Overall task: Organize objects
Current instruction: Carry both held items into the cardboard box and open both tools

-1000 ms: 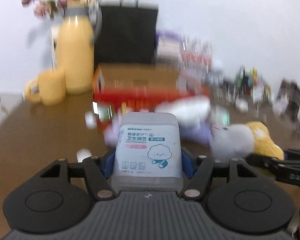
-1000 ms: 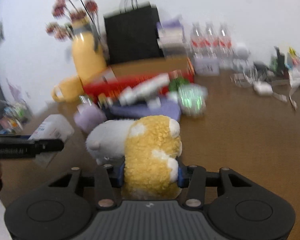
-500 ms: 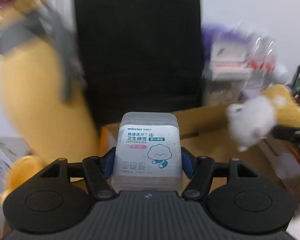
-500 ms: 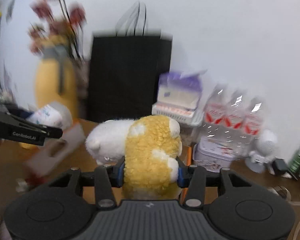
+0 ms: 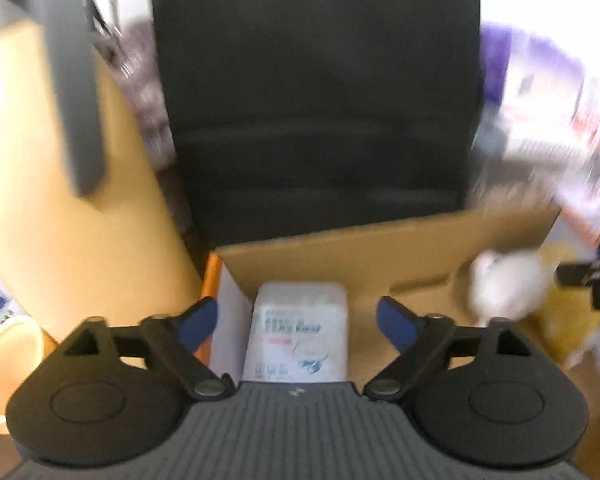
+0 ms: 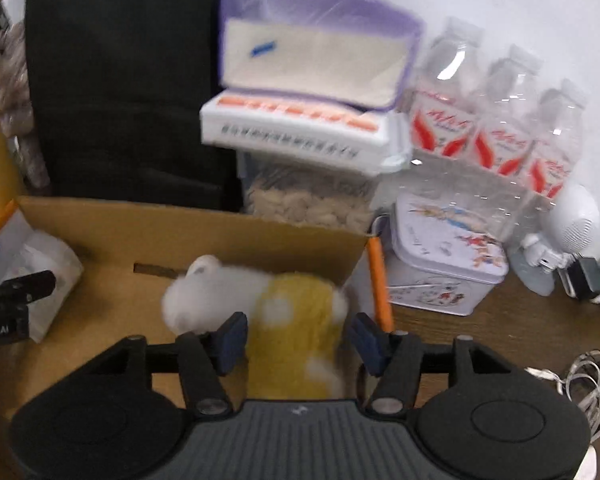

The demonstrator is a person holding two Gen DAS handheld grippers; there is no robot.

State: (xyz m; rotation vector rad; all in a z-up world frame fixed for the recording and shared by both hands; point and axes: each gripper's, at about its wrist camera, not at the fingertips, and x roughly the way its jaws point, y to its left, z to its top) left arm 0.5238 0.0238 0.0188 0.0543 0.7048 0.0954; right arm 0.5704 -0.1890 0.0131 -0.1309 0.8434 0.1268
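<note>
Release step, both sides at once. My left claw [image 5: 296,320] is opening wide, pads clear of the cotton bud box [image 5: 298,332] dropping between them into the cardboard box [image 5: 380,248]. My right claw [image 6: 296,340] is opening too, the plush toy [image 6: 284,312] loose between its pads, over the same carton. Past it at twelve o'clock, the black bag [image 5: 316,100]. Next, I reckon: back both claws out, fetch more off the bench [image 6: 500,340].
</note>
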